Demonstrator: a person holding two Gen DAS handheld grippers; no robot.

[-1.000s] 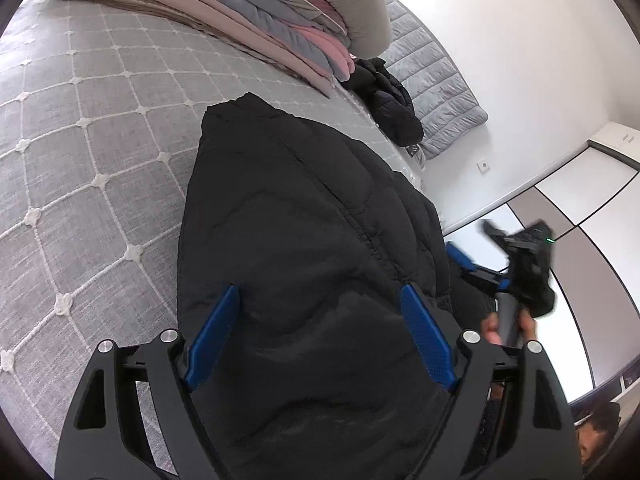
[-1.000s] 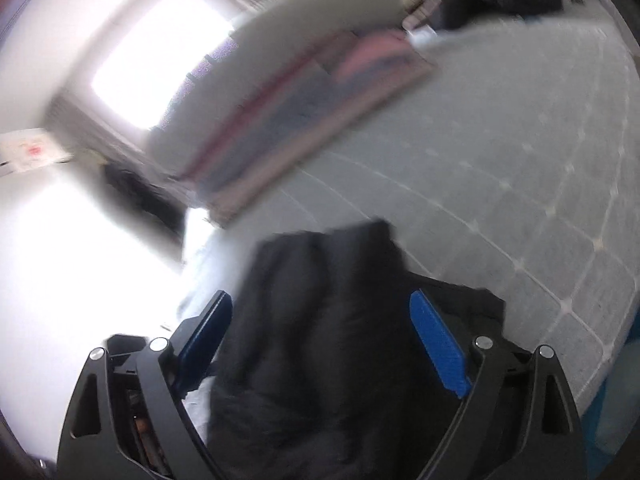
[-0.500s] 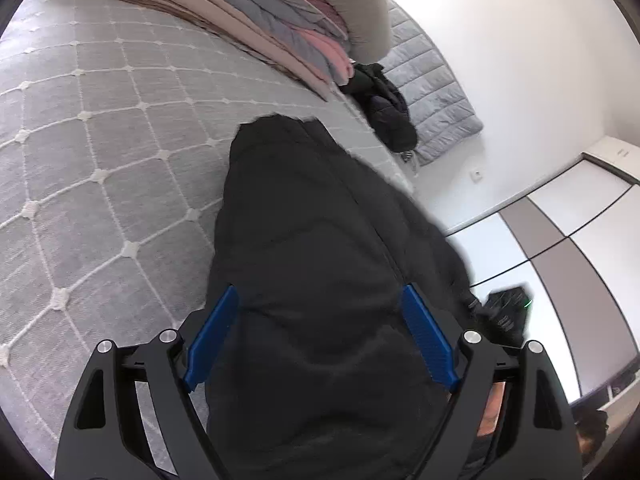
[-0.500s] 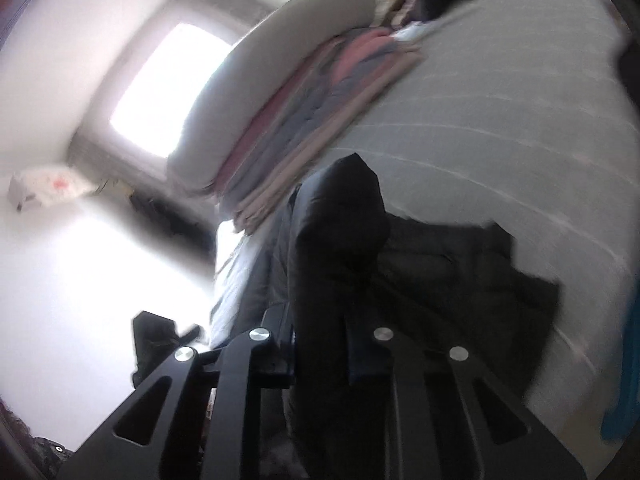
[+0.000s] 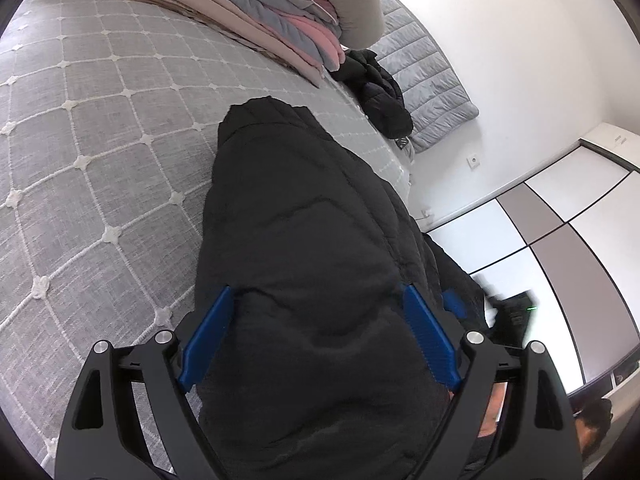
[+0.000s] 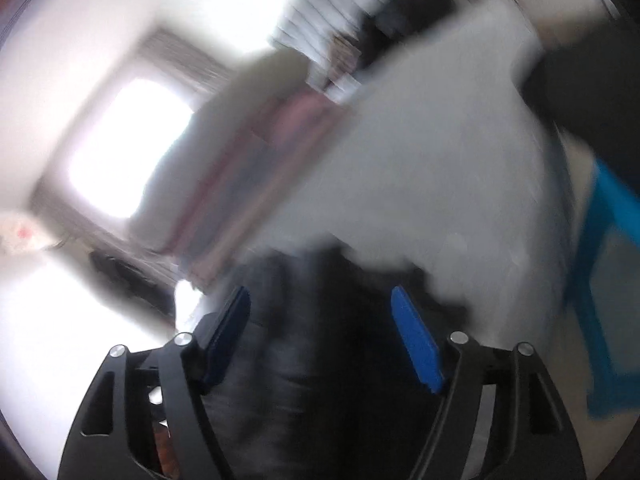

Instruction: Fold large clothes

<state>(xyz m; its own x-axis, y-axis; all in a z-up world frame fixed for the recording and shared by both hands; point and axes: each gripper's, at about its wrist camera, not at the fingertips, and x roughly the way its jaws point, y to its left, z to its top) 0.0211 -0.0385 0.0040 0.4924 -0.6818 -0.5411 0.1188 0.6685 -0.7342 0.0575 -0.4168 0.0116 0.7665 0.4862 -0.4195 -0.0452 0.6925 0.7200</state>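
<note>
Right gripper [image 6: 320, 312] reopened over jacket [image 6: 320, 380]

Left view sharp, daylit — right view motion-blurred, window [image 6: 128, 156] glare.

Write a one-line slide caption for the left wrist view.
Open left gripper poised over a black puffer jacket lying on a grey quilted bed, folded blankets stacked behind.

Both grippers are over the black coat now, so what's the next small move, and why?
Probably lower the left gripper and close on the black puffer coat. Its jaws stand open astride the fabric, gripping nothing. The right gripper is open too, its view blurred, so steady it first.
</note>
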